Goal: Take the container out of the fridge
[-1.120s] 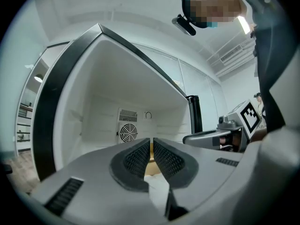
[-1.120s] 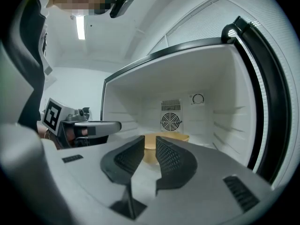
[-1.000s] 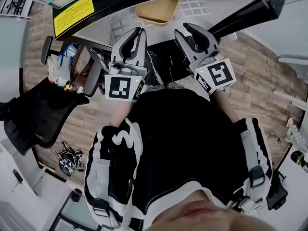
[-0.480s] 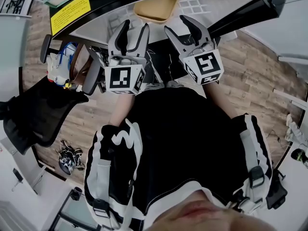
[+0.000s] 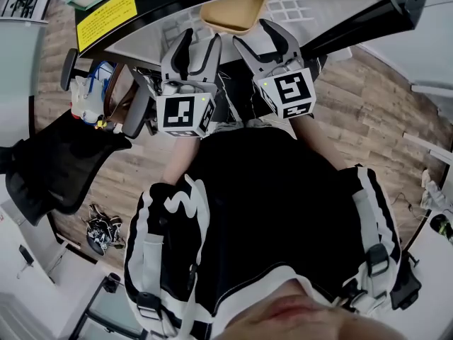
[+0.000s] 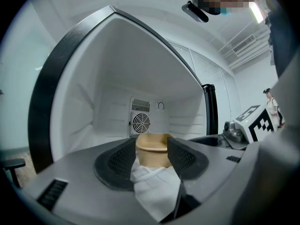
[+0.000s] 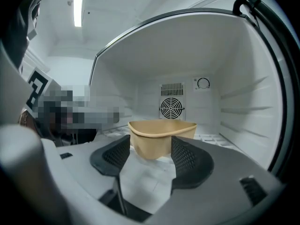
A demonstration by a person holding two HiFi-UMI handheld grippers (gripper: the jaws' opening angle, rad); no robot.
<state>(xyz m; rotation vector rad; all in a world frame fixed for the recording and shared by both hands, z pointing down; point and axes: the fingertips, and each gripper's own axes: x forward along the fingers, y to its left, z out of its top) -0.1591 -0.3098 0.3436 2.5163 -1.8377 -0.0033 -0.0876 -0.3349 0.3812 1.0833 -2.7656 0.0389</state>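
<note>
A tan container sits on the white shelf inside the open fridge. In the head view both grippers are raised side by side just in front of it. My left gripper is open, and its view shows the container a short way beyond the tips of my left gripper. The jaws of my right gripper are opening. In its view the container stands just past the pads of my right gripper, untouched. Nothing is held between either pair of jaws.
The fridge's white inner walls close in on both sides, with a round fan grille on the back wall. A yellow label sits on the dark fridge frame. A black office chair stands at the left on the wood floor.
Both grippers have opened from nearly shut and moved up and forward toward the container. The right one has swung left, closer to the left one.
</note>
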